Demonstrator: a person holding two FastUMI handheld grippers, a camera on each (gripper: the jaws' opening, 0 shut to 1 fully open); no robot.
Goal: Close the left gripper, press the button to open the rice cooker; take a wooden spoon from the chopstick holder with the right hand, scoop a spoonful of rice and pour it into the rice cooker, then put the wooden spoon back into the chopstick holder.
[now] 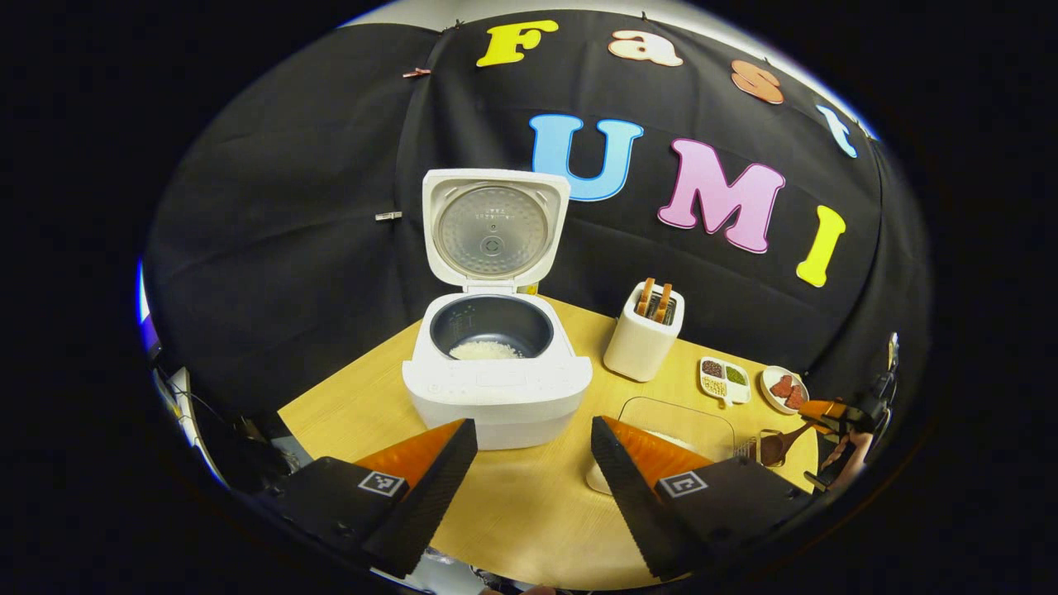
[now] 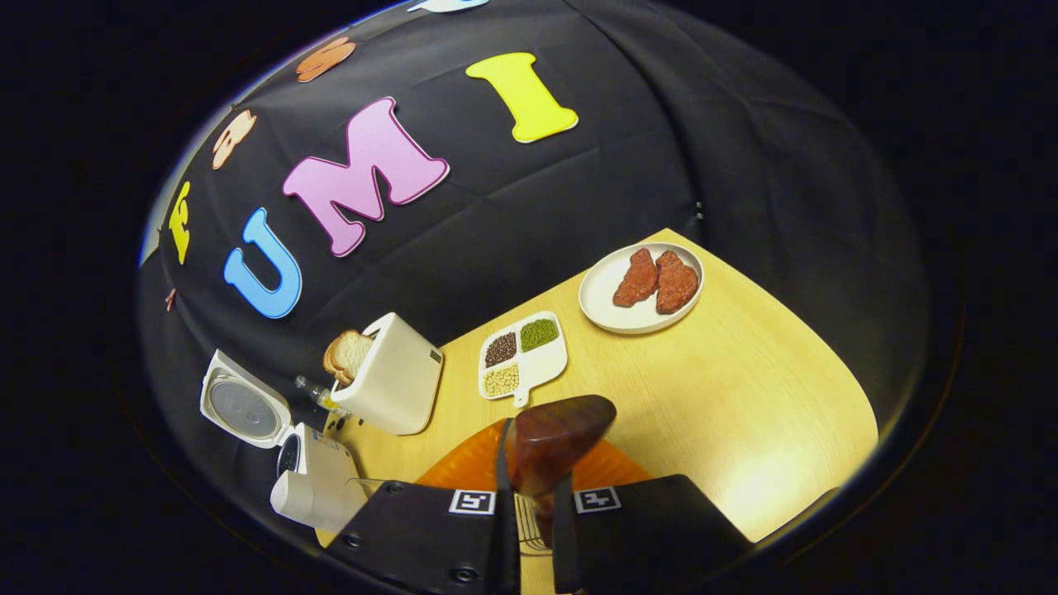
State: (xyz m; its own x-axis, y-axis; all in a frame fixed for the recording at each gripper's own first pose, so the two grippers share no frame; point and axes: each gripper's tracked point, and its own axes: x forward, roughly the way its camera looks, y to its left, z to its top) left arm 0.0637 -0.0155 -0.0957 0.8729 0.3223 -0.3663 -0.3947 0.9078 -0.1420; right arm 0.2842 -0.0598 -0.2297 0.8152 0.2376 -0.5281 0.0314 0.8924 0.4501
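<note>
White toaster (image 1: 641,340) flanks the open rice cooker (image 1: 496,364); left hand-held gripper (image 1: 533,463) wide, right hand-held gripper (image 2: 536,487) clamps the wooden spoon (image 2: 555,438).

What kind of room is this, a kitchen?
Probably a pretend kitchen set up in a test booth: a wooden table holds an open rice cooker, a toaster with bread and a plate of meat, with black cloth behind.

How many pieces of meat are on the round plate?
2: the left piece and the right piece lie side by side, touching, on the white plate near the table's far corner. None look hidden.
</note>
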